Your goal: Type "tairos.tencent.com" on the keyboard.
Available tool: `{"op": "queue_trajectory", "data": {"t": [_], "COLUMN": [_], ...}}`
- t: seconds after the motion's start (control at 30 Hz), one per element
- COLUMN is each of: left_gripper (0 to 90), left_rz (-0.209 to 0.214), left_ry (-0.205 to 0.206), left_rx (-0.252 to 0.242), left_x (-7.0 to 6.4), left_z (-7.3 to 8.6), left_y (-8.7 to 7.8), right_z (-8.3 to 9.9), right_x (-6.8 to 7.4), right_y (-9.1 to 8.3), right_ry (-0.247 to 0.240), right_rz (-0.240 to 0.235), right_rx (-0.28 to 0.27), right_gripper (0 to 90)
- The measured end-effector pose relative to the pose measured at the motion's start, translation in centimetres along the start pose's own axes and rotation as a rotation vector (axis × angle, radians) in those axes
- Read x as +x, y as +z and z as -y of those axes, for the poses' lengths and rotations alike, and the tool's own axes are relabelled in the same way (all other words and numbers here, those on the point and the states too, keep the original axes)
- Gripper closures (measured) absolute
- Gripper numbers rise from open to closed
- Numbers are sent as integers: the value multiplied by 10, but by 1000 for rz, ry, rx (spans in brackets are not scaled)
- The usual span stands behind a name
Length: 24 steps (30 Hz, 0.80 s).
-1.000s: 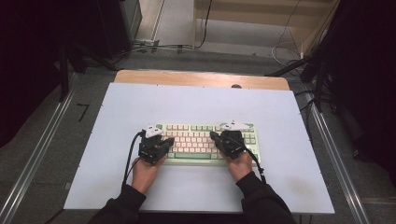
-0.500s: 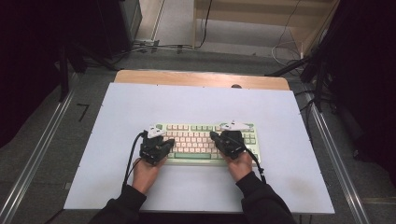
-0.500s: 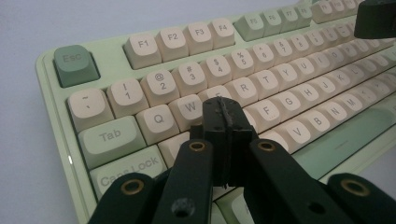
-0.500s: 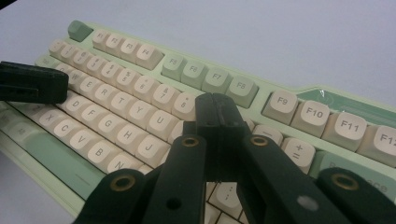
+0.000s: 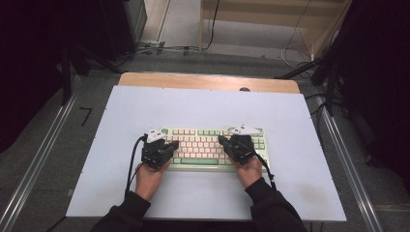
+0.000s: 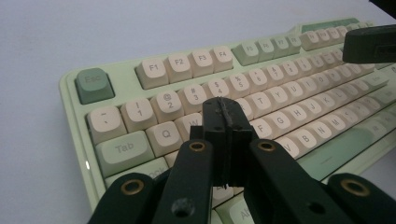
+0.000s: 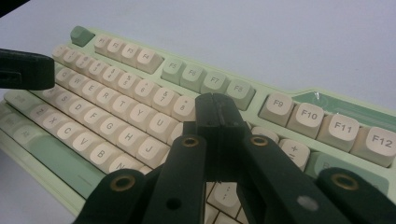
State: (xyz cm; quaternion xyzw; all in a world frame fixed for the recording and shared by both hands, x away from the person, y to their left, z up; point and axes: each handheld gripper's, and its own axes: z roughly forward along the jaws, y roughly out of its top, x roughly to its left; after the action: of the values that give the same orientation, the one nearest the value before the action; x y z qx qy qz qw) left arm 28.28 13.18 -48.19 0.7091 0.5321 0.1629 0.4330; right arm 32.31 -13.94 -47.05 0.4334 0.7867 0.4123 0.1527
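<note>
The green-and-cream keyboard [image 5: 215, 147] lies lengthwise across the white counter [image 5: 203, 106], directly under both tools: the left hand-held gripper [image 6: 227, 122], clenched empty, points at the W-E keys, the right hand-held gripper [image 7: 218, 116], likewise clenched, nearer the I-O keys.

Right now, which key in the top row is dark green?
The Esc key, at the keyboard's far left corner; its F-key neighbours are cream or pale green.
</note>
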Motion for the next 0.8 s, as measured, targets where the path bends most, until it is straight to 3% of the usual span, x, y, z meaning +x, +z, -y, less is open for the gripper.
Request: {"op": "queue_trajectory", "data": {"t": [0.8], "left_gripper": [900], "left_rz": [-10], "left_ry": [-12], "left_rx": [-4], "left_x": [4], "left_z": [0], "left_y": [-1], "right_z": [9], "right_x": [1], "right_y": [-13], "right_ry": [-12], "right_rz": [-8], "right_rx": [7], "right_gripper": [880]}}
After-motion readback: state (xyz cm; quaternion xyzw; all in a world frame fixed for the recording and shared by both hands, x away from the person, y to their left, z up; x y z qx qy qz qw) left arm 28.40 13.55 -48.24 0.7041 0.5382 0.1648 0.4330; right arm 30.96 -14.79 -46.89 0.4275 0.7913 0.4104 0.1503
